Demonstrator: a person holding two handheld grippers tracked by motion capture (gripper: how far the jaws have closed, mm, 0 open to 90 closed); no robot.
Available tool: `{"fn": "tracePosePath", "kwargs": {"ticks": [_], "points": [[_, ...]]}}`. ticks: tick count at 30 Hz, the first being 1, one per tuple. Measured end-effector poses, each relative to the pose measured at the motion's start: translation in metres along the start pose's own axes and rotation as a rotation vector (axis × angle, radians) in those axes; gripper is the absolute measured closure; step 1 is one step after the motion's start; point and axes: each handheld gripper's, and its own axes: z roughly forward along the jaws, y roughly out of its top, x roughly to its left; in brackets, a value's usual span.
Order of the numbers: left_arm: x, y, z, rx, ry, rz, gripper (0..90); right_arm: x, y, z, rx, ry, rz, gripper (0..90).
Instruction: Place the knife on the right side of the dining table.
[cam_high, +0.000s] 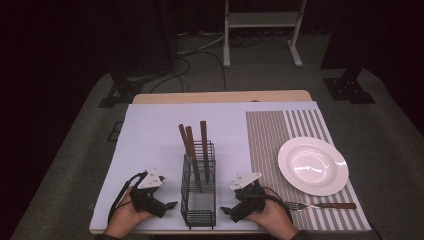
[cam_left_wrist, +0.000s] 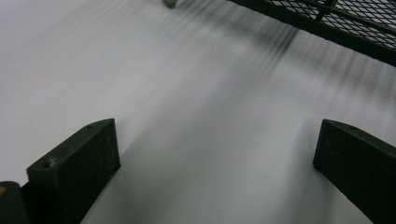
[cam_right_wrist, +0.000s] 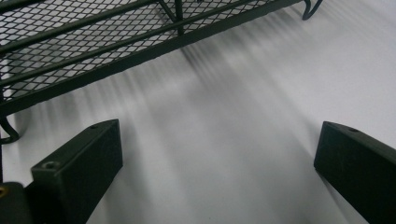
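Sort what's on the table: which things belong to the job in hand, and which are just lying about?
Job in hand:
- black wire-mesh cutlery caddy, between both hand-held grippers
- three brown wooden-handled utensils standing in it

Likely lying about:
- white round ceramic plate
- wooden-handled metal fork in front of the plate
- grey striped placemat

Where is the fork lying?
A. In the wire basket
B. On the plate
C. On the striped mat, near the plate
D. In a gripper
C: the fork lies flat on the striped mat, just in front of the plate.
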Motion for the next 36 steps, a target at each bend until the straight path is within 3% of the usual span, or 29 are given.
{"fn": "tracePosePath", "kwargs": {"ticks": [6,8,12,17,25,36], "points": [[0.000,0.000,0.000,0.000,0.000,0.000,0.0,-0.002,0.003,-0.006,0.027,-0.012,0.013,7.2],[0.000,0.000,0.000,0.000,0.000,-0.001,0.0,-0.008,0.005,-0.014,0.009,-0.006,0.048,13.2],[0.000,0.000,0.000,0.000,0.000,0.000,0.0,-0.012,0.007,-0.020,-0.012,-0.004,0.059,14.0],[0.000,0.000,0.000,0.000,0.000,0.000,0.0,-0.023,0.011,-0.030,-0.041,0.010,0.091,21.7],[0.000,0.000,0.000,0.003,-0.001,0.000,0.0,-0.041,0.021,-0.056,-0.121,0.037,0.131,32.9],[0.000,0.000,0.000,0.000,-0.001,-0.003,0.0,-0.054,0.045,-0.081,-0.221,0.073,0.136,47.6]]}}
